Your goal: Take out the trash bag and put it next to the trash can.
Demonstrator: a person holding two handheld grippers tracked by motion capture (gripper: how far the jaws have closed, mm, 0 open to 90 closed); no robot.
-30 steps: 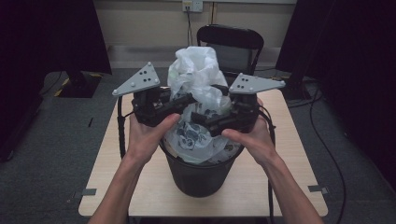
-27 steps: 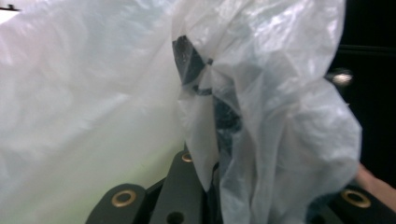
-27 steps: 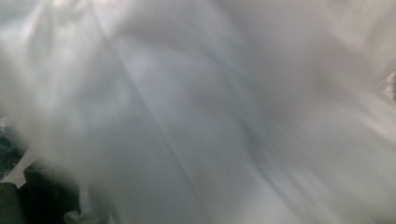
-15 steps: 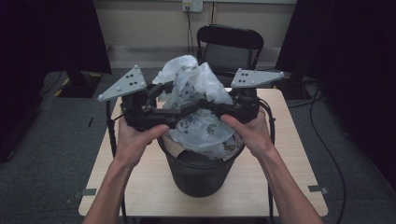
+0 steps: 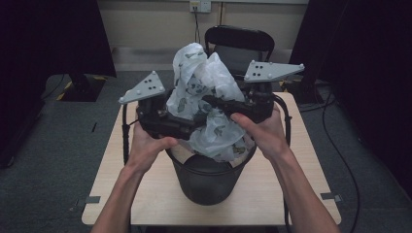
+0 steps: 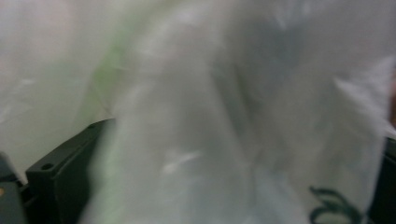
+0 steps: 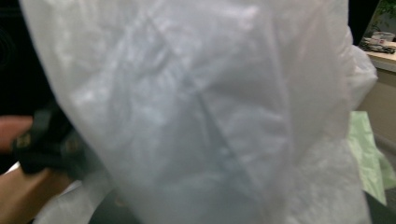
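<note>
A crumpled white plastic bag with green print hangs above a black mesh bin, its lower end still inside the rim. My left gripper reaches into the bag from the left and my right gripper from the right, each shut on a fold of it. In the left gripper view the bag presses close between the two black jaws. The bag covers the jaws in the right gripper view, and the other gripper and a hand show at the left edge.
The bin stands in the middle of a small wooden table. A black chair sits behind the table against the wall. Cables trail from both grippers over the table's sides. Grey floor surrounds the table.
Both grippers have risen and drawn the bag up out of the bin. The bag now stands taller above the rim, and the left gripper has dropped slightly below the right.
</note>
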